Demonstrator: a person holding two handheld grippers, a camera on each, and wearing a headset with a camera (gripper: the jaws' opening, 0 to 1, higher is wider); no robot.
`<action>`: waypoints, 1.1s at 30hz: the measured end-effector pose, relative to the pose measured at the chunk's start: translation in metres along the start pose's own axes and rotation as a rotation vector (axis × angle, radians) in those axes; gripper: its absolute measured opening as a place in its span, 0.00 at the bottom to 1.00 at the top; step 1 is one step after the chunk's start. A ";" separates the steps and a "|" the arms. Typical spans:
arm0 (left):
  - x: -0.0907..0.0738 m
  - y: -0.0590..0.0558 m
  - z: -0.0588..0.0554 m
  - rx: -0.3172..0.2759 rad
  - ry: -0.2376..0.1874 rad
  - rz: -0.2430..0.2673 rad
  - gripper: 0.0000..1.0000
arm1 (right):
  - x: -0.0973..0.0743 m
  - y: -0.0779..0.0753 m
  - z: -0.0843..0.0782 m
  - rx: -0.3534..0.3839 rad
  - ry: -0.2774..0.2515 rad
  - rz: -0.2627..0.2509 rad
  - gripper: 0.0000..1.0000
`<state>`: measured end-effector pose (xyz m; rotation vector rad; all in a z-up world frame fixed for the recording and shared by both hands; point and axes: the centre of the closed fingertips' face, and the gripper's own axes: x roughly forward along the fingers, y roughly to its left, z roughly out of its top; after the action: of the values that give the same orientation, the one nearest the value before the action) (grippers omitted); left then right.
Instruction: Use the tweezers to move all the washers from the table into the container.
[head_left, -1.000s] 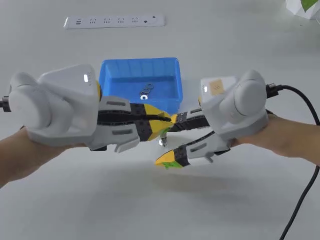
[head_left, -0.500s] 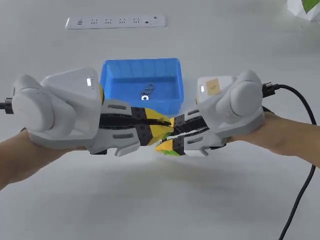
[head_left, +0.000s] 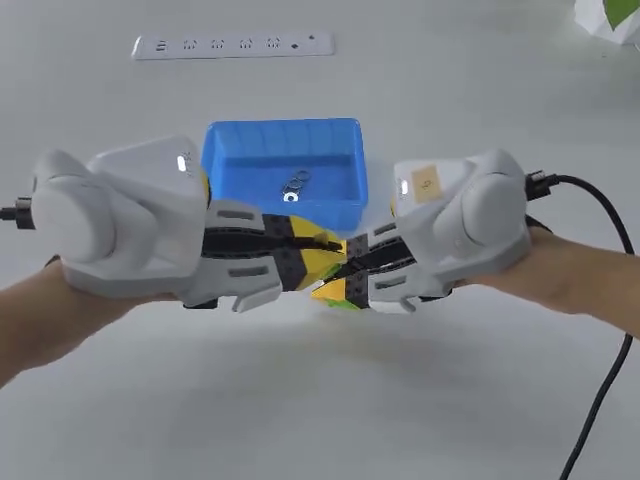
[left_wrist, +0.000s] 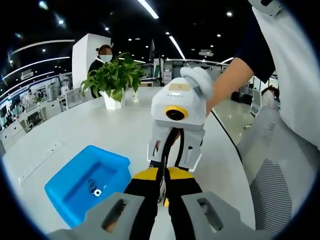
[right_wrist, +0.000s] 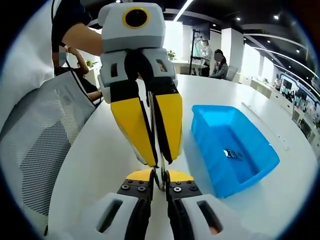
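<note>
Claws tip to tip before the container (head_left: 280, 127)
Head view: right claw (head_left: 340, 280), apart a second ago, now closed; washers (head_left: 294, 186) lie in container. Left gripper view: left claw (left_wrist: 164, 176) pinches tweezers (left_wrist: 162, 187). Right gripper view: right claw pinches them too.

White-bodied left claw (head_left: 335, 248) and right claw (head_left: 328, 290), yellow-black jaws, black cable (head_left: 607, 400) on right.

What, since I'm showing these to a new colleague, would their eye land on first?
The left gripper and right gripper, big white bodies with yellow-tipped fingers, meet tip to tip at the middle of the head view, both shut on thin metal tweezers. Just behind them on the pale table sits a bright blue container with a few washers already inside.
</note>
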<state>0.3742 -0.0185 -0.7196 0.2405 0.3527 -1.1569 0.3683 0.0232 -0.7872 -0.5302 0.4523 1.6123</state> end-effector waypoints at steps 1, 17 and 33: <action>0.000 0.000 0.000 -0.002 0.000 0.003 0.08 | 0.000 0.001 0.000 0.003 -0.002 0.003 0.10; -0.002 -0.002 -0.002 0.005 0.034 -0.006 0.19 | 0.005 0.005 0.007 0.013 -0.018 0.015 0.09; -0.046 0.003 -0.015 -0.084 0.050 0.085 0.28 | -0.014 -0.001 0.027 0.016 -0.026 -0.017 0.09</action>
<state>0.3580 0.0273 -0.7156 0.2091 0.4302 -1.0510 0.3683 0.0275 -0.7567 -0.4997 0.4397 1.5965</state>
